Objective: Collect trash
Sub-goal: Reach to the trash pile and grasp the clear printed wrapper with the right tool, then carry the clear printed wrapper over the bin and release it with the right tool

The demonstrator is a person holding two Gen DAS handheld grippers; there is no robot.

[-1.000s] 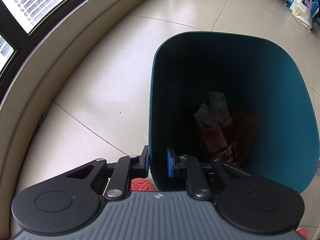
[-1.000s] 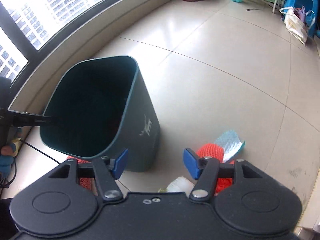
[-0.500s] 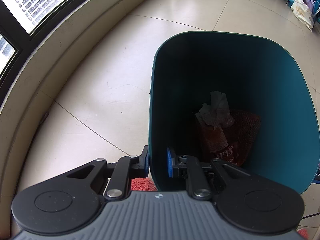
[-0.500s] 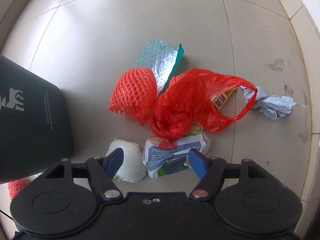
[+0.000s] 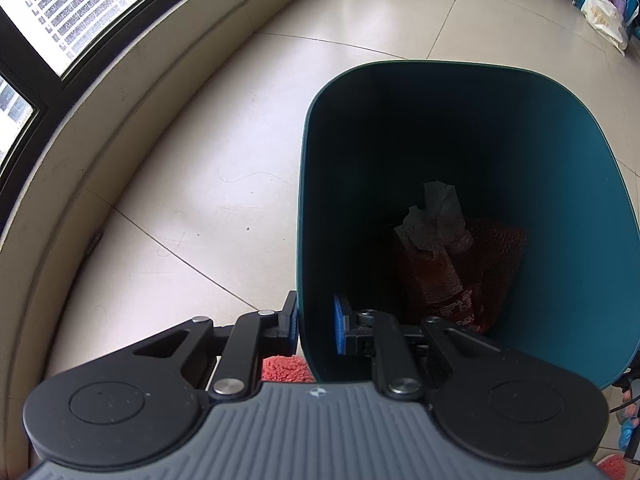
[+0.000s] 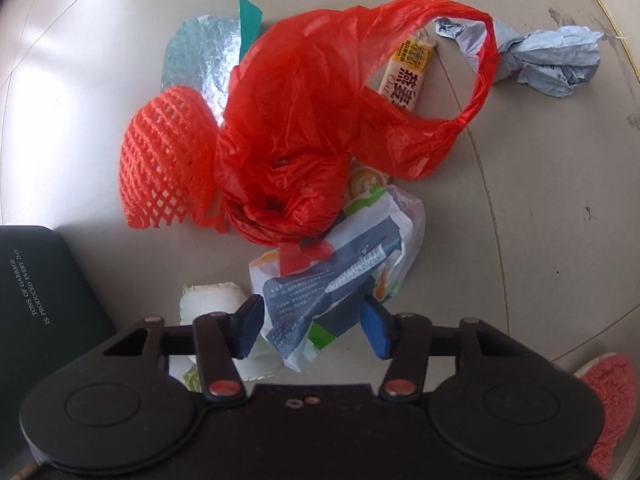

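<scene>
Only the left wrist view looks down into the bin (image 5: pixel 560 184). Nearest the camera, the left claw (image 5: pixel 316 324) is clamped on the bin's near wall, one finger outside and the blue-padded finger inside, with the rim pinched between them. Deeper in the bin, at the bottom, lie a reddish printed wrapper (image 5: pixel 444 284) and a dark red net (image 5: pixel 500 256), with a crumpled white tissue (image 5: pixel 436 216) on top of them. Beyond the bin, the pale tiled floor (image 5: pixel 200 184) runs to a curved ledge under the window (image 5: pixel 72 12), and a white bag (image 5: pixel 604 16) sits far off by a blue stool.

Only the right wrist view shows the loose trash on the floor. The right claw (image 6: pixel 312 326) hangs over it with its fingers apart, holding nothing; a white and blue printed packet (image 6: pixel 340 276) lies between and just past the fingertips. A white foam piece (image 6: pixel 212 304) lies beside the packet, toward the bin, whose dark lettered side (image 6: pixel 44 292) shows at the left edge. Past the packet is a crumpled red plastic bag (image 6: pixel 304 120), with an orange foam net (image 6: pixel 164 160) touching its bin side. A yellow snack wrapper (image 6: pixel 406 76) shows through the bag's handle loop. Farther still lie a silver foil sheet (image 6: pixel 200 56) with a green scrap (image 6: pixel 250 20), and well away from the bin, a twisted grey wrapper (image 6: pixel 548 60).
</scene>
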